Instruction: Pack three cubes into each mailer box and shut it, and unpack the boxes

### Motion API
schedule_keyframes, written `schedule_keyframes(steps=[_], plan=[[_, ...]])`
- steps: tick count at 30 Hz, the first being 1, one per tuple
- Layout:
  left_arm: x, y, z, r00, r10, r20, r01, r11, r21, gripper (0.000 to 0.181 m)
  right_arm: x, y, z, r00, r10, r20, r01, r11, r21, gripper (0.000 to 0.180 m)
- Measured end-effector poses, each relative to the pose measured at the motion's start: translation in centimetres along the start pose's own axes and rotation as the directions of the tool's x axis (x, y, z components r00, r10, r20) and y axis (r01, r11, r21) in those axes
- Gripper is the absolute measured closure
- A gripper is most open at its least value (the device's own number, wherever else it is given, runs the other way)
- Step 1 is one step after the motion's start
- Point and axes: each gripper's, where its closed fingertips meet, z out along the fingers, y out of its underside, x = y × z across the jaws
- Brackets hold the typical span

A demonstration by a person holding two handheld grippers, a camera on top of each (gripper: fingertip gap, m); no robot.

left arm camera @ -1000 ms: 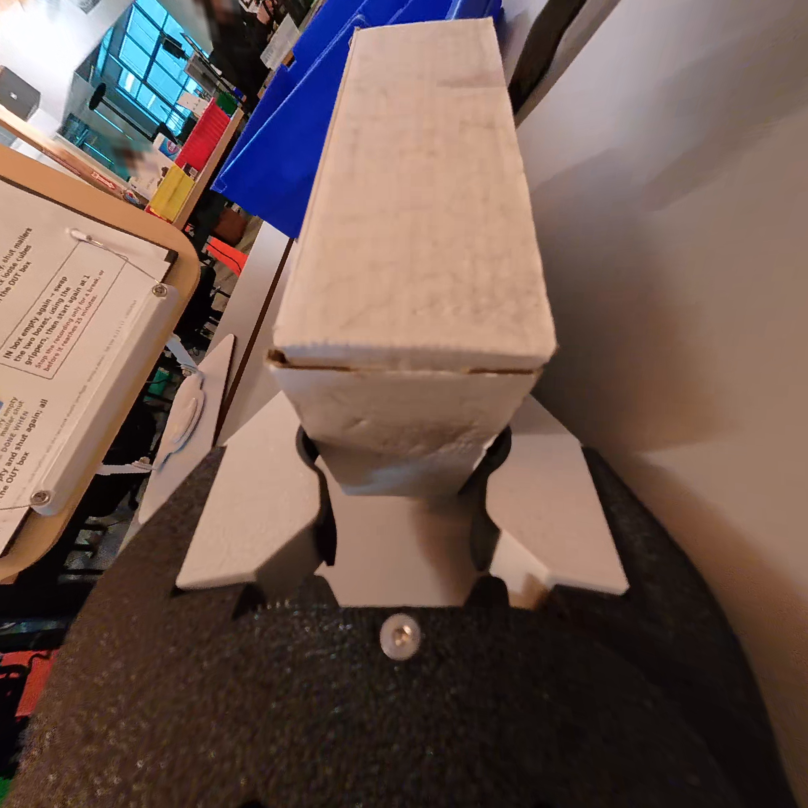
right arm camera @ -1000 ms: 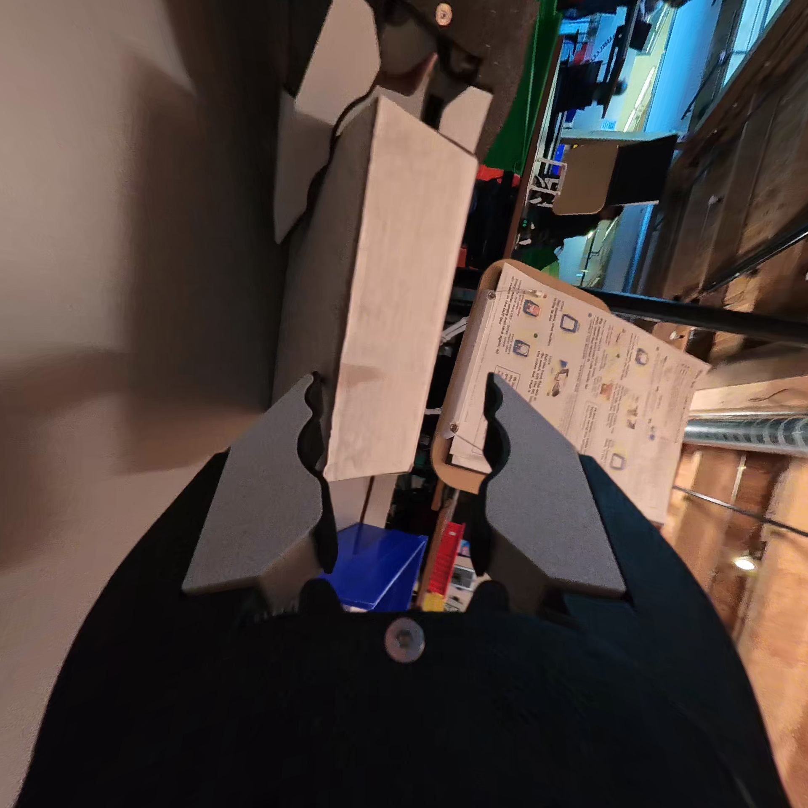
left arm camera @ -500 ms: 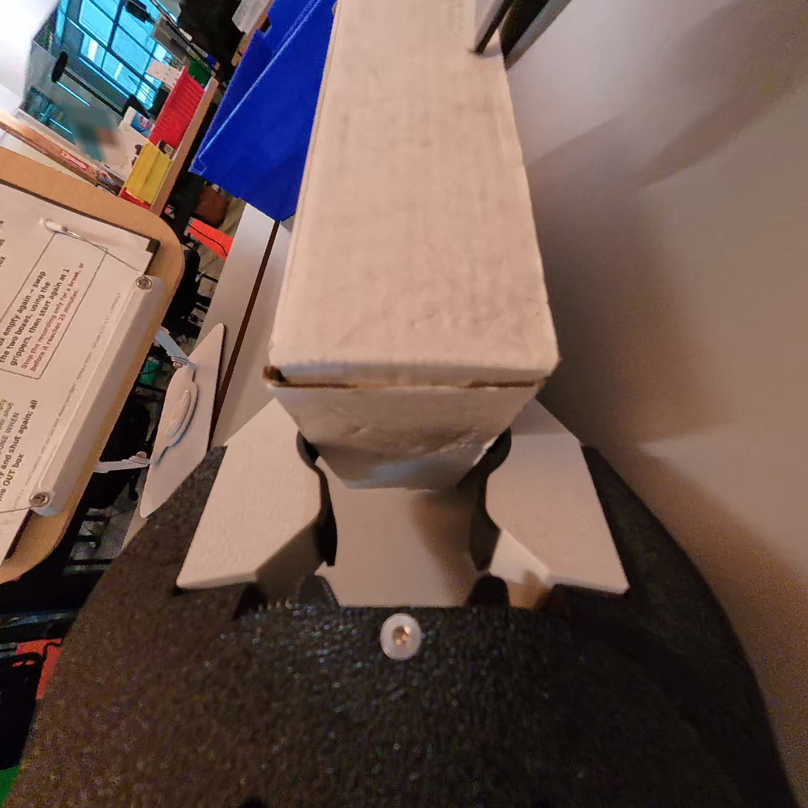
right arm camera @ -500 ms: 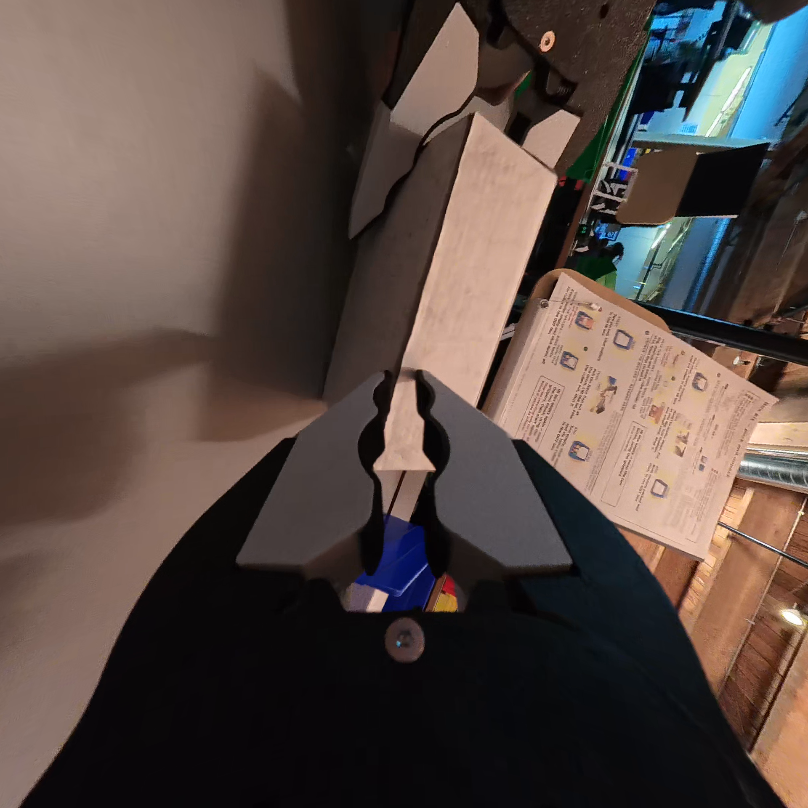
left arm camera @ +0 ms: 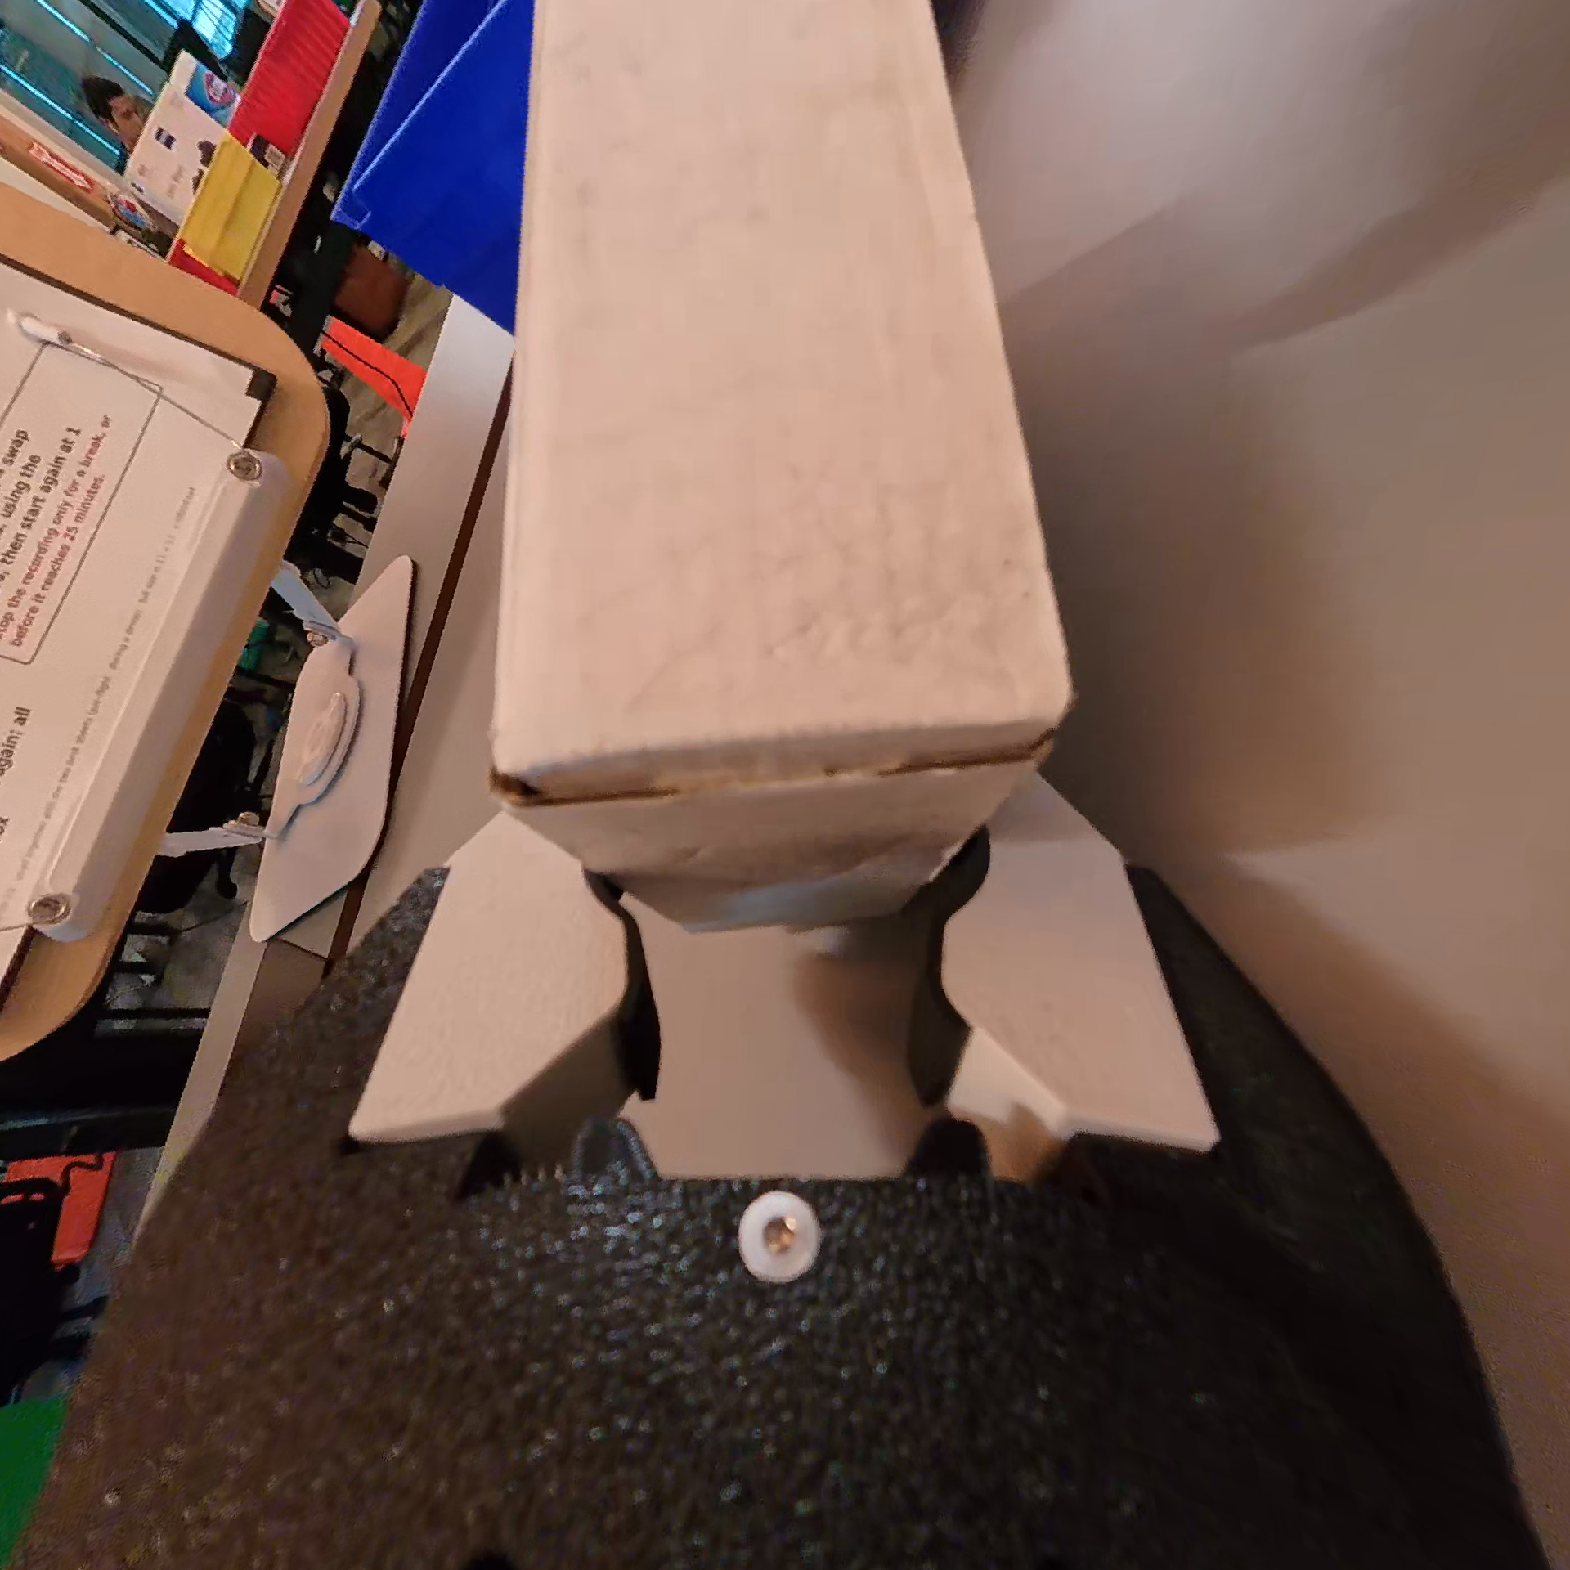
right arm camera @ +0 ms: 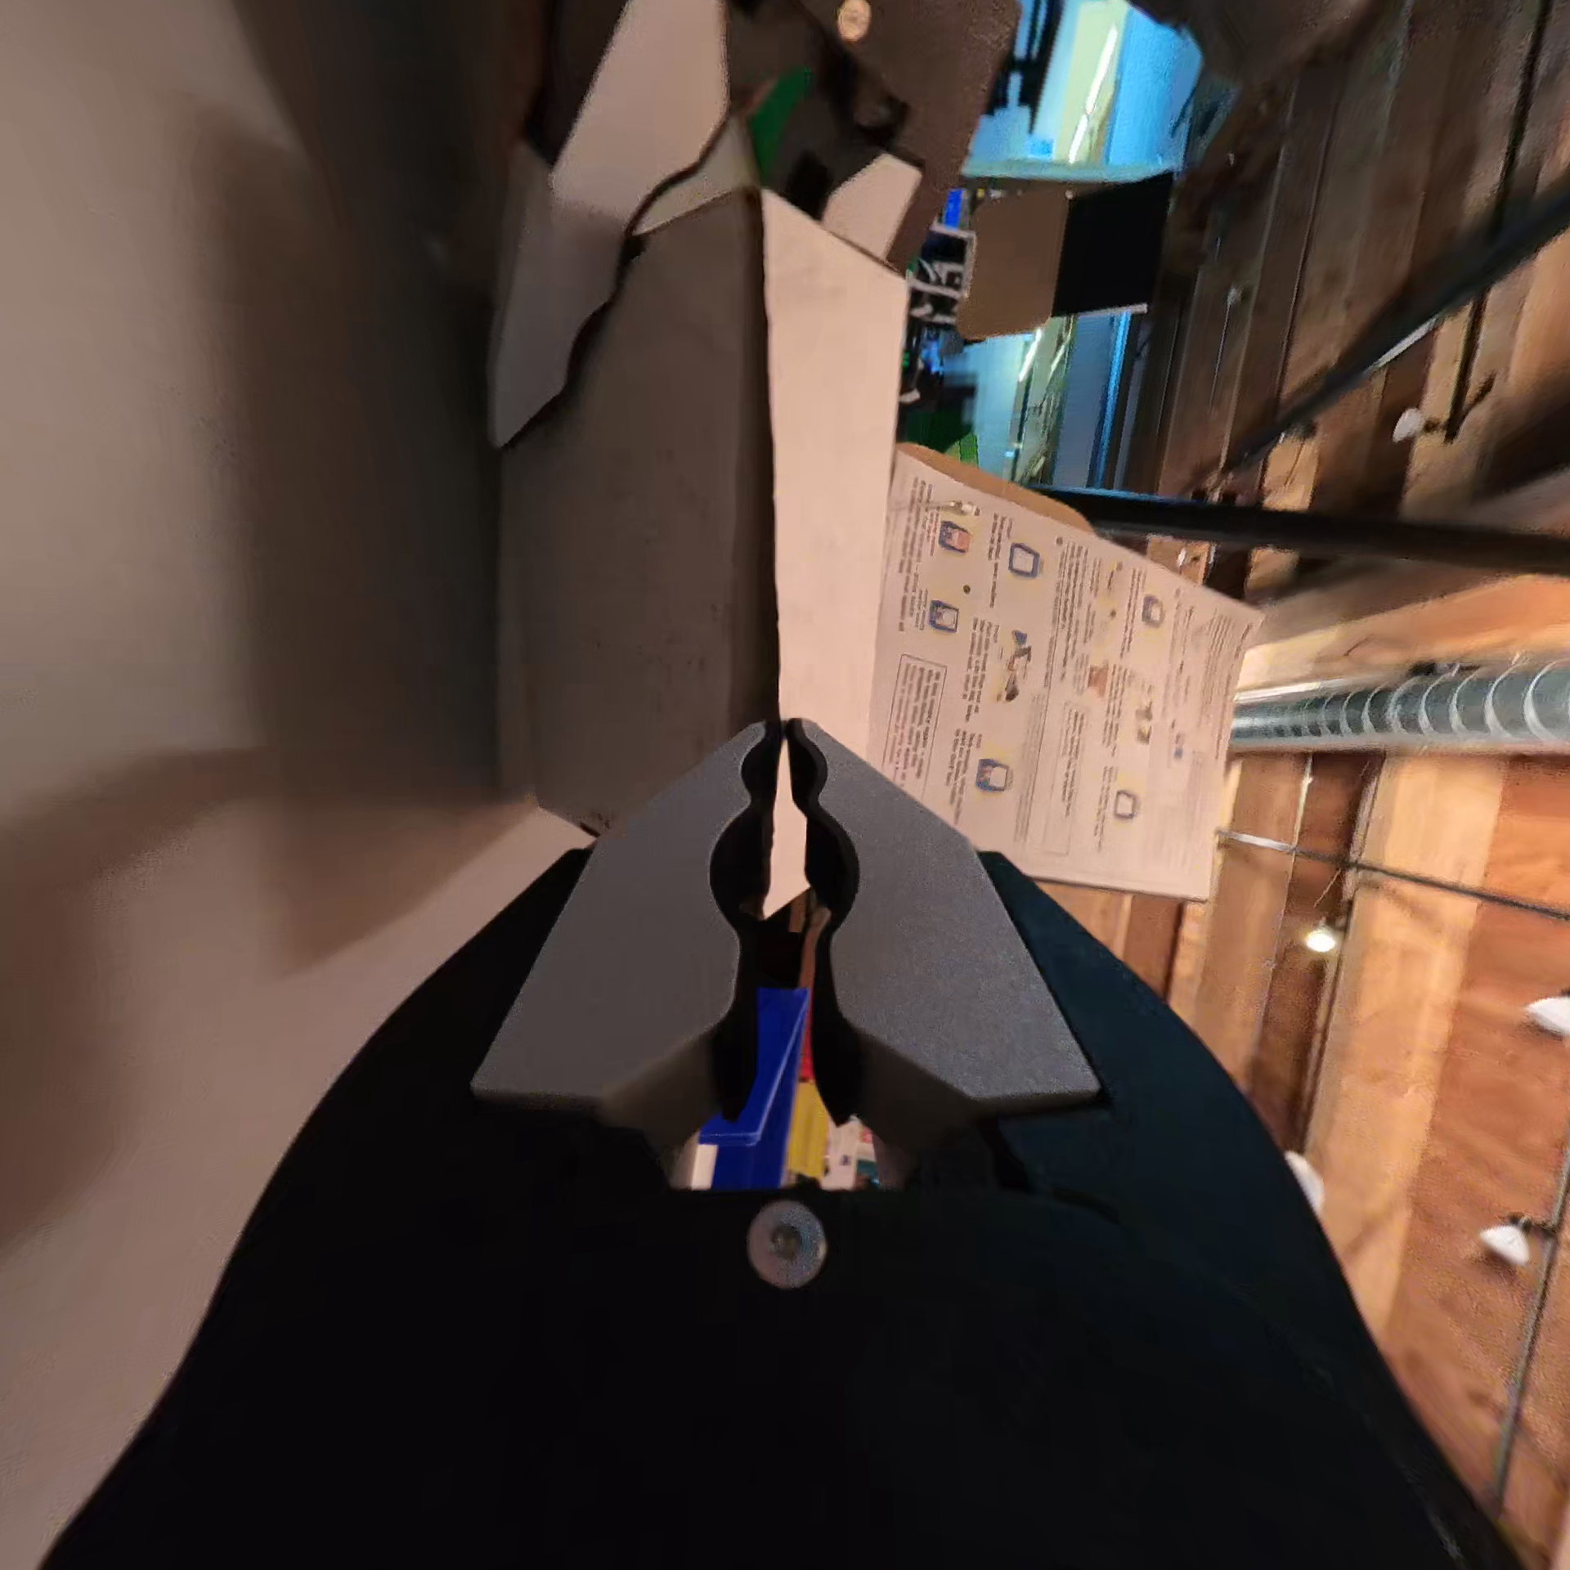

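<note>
A white mailer box is held in the air, closed in the left wrist view, its long side running away from the camera. My left gripper is shut on its near end, one finger on each side. In the right wrist view the same box runs up toward the left gripper at the top. My right gripper is shut on a thin cardboard edge at the box's other end. No cubes are in sight.
An instruction sheet on a wooden board stands to the left, and also shows in the right wrist view. Blue bins sit behind the box. A pale flat surface runs close alongside it.
My right gripper went from open around the box's end to shut on its thin edge. The box turned a little in the right view. My left gripper kept its hold.
</note>
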Motion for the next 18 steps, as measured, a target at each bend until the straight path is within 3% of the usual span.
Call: schedule_keyframes(steps=[4,8,10,12,14,16,18], plan=[[0.0,0.0,0.2,1.0,-0.014,-0.011,0.013,1.0,-0.026,0.111,-0.5,0.4,0.8,0.998,-0.053,-0.016,0.051,0.996,-0.078,0.179],[0.0,0.2,0.4,0.999,-0.011,-0.042,0.009,0.999,-0.048,0.111,-0.5,-0.2,1.4,0.95,-0.305,-0.062,0.301,0.951,-0.072,0.176],[0.0,0.3,0.4,0.999,-0.018,-0.039,0.016,0.998,-0.054,0.111,0.2,-0.2,1.4,0.981,-0.175,-0.078,0.173,0.984,-0.035,0.177],[-0.1,0.3,0.4,0.999,-0.034,-0.031,0.032,0.998,-0.053,0.111,0.6,0.0,1.6,0.996,0.067,-0.054,-0.067,0.998,-0.003,0.178],[-0.2,0.4,0.3,0.998,-0.055,-0.034,0.053,0.997,-0.052,0.111,0.9,0.0,1.9,0.989,0.134,-0.064,-0.135,0.991,-0.011,0.178],[0.0,0.3,0.4,0.998,-0.029,-0.047,0.027,0.999,-0.045,0.111,0.6,-0.6,2.3,0.994,-0.03,-0.101,0.026,0.999,-0.038,0.176],[0.1,0.4,0.4,0.998,0.004,-0.063,-0.009,0.996,-0.084,0.111,0.4,-2.0,2.4,0.947,-0.276,-0.166,0.273,0.961,-0.044,0.175]])
